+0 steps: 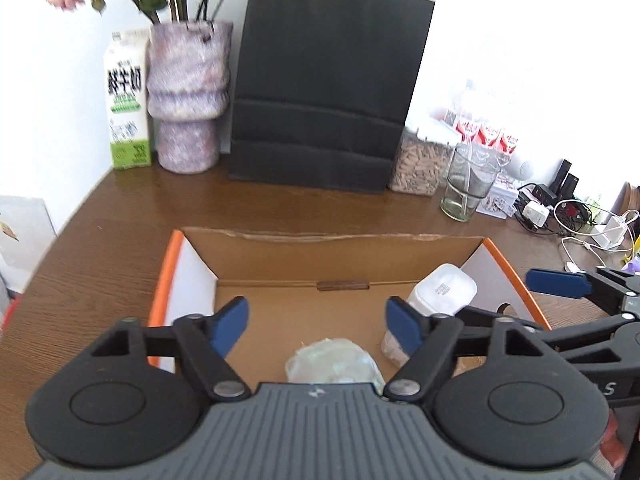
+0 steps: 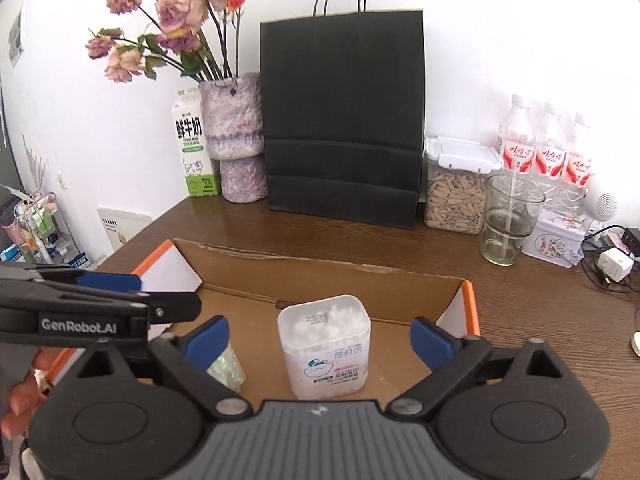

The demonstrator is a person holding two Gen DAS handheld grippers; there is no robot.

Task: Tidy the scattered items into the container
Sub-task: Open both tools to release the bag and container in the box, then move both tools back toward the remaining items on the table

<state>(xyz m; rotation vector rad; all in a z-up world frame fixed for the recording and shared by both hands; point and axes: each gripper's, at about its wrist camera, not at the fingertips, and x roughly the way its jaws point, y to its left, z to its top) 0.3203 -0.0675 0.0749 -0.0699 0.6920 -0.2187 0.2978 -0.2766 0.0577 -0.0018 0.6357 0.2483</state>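
Both the left claw (image 1: 316, 326) and right claw (image 2: 320, 340) gape wide, empty; the cotton-swab tub (image 2: 325, 346) stands in the box (image 2: 328, 274) beneath the right claw.

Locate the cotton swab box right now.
The cotton swab box stands upright on the floor of the cardboard box, centre of the right wrist view, right of the crumpled clear packet, between the right gripper fingers, untouched.

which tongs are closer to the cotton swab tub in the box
Right. The right tongs stand open straight in front of the cotton swab tub; the left tongs are off to its left, over the crumpled wrapper.
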